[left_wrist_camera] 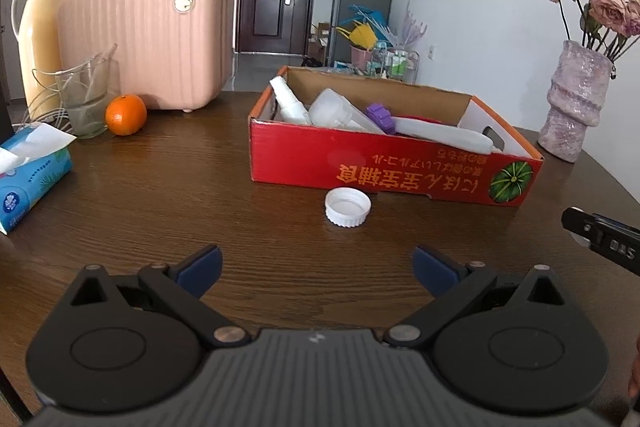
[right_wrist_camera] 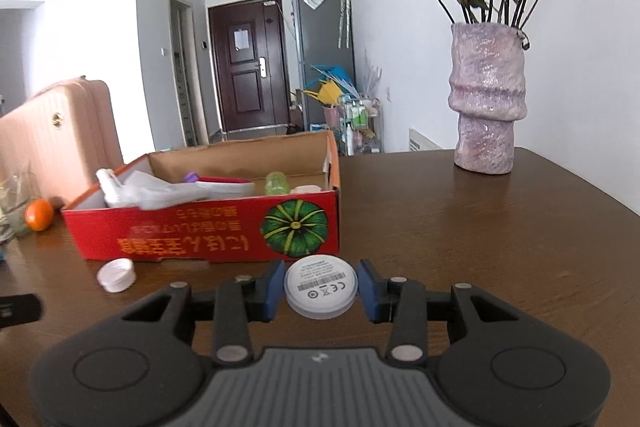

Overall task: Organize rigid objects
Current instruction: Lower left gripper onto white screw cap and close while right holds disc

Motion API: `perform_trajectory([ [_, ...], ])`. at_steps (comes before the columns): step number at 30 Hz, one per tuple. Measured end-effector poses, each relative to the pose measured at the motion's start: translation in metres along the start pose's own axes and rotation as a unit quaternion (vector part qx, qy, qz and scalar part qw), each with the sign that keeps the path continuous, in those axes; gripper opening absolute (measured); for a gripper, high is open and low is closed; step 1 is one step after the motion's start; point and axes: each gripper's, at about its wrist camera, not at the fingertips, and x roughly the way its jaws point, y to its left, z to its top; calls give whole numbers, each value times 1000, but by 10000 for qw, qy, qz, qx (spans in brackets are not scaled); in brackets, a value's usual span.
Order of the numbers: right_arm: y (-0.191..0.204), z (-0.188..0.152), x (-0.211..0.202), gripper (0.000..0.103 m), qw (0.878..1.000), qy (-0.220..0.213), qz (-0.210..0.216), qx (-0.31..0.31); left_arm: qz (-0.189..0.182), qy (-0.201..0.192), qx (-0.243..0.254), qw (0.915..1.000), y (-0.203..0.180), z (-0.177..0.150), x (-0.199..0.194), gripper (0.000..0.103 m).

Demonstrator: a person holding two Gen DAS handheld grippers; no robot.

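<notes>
1. A dark brown wooden table (left_wrist_camera: 200, 187) carries everything here, and a shallow red cardboard box printed with a green pumpkin (left_wrist_camera: 384, 171) sits toward its middle, open at the top.
2. Inside the box lie a white spray bottle (left_wrist_camera: 288, 101), a clear plastic container (left_wrist_camera: 340, 111), a purple ridged cap (left_wrist_camera: 380, 116) and a long white tube-shaped item (left_wrist_camera: 444, 137). From the right side a small green bottle (right_wrist_camera: 275, 183) also shows near the box's far end.
3. The right gripper (right_wrist_camera: 320, 287) is clenched on a small round white plastic disc with printed markings (right_wrist_camera: 320, 285). Its two blue pads (right_wrist_camera: 273, 289) press the disc's sides, and the disc hangs above the table just in front of the box's pumpkin end.
4. The left gripper (left_wrist_camera: 318, 267) stands released, blue fingers (left_wrist_camera: 200, 267) spread wide with nothing between them, low over bare wood.
5. A white ribbed screw cap (left_wrist_camera: 347, 206) rests open side up on the table, just beside the box's near wall and ahead of the left gripper.
6. At the table's left stand a pink ribbed hard case (left_wrist_camera: 148, 35), a cream thermos jug (left_wrist_camera: 40, 27), a clear glass cup (left_wrist_camera: 86, 103), an orange (left_wrist_camera: 125, 114) and a blue tissue pack (left_wrist_camera: 28, 175).
7. To the right, a lilac textured vase holding dried pink roses (right_wrist_camera: 486, 99) stands well apart from the box.
</notes>
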Motion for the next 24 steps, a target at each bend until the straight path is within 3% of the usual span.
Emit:
perform_trajectory([
  [7,-1,-1,-28,39,9994,-266,193,74,53,94,62,9999,-9,10,18,103],
  [17,-5,-2,-24,39,9993,-225,209,230,277,388,-8,9989,-20,28,70,103],
  [24,-4,-3,-19,39,9994,-156,218,233,478,567,223,9970,-30,36,105,103],
])
